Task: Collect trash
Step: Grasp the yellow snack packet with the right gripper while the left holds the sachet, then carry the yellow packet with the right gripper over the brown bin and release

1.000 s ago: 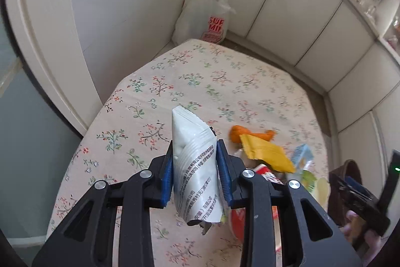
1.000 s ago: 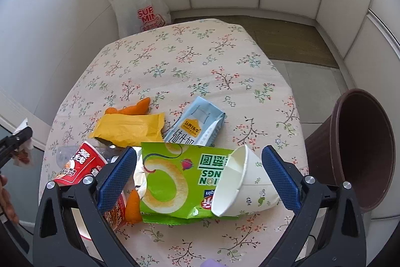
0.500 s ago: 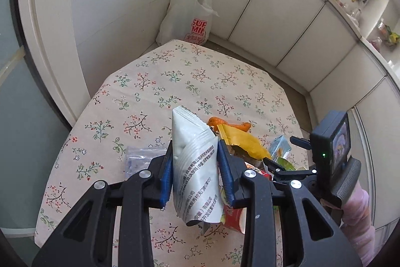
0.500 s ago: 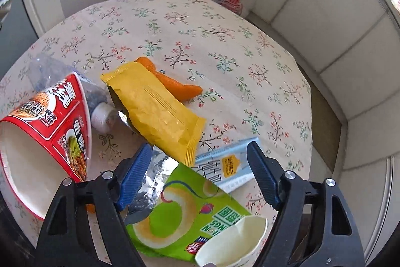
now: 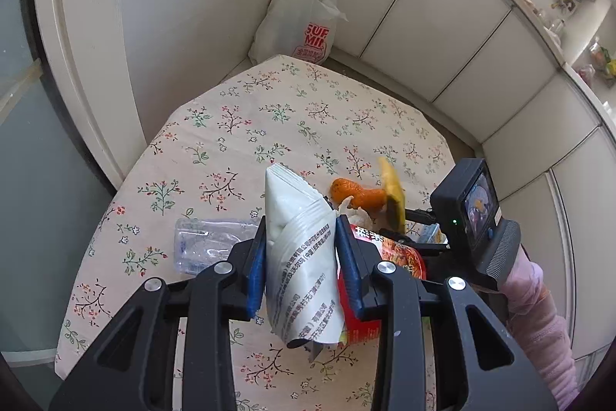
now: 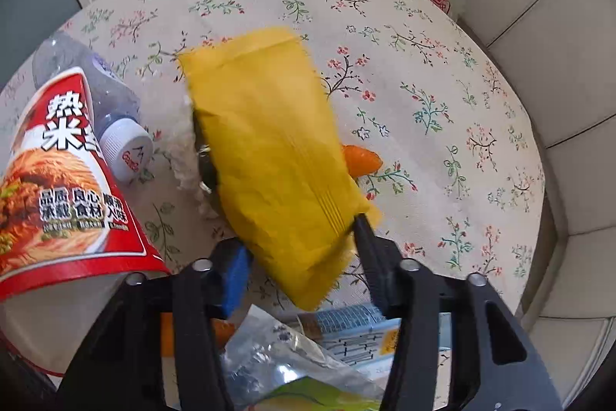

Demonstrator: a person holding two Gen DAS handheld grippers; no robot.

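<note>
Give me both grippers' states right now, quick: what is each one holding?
Left gripper: shut on the white packet.
Right gripper: jaws have just been closing, now shut on the yellow packet.

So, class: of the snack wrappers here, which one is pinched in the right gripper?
The yellow wrapper, in the right gripper; the white wrapper sits in the left gripper.

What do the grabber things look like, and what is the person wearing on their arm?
Each grabber is black plastic with two long fingers, silver screws at the joints and blue pads on the tips. That goes for the left gripper and the right gripper. A small black camera with a lit screen and green light rides on the right one. The person's arm wears a pale pink sleeve.
</note>
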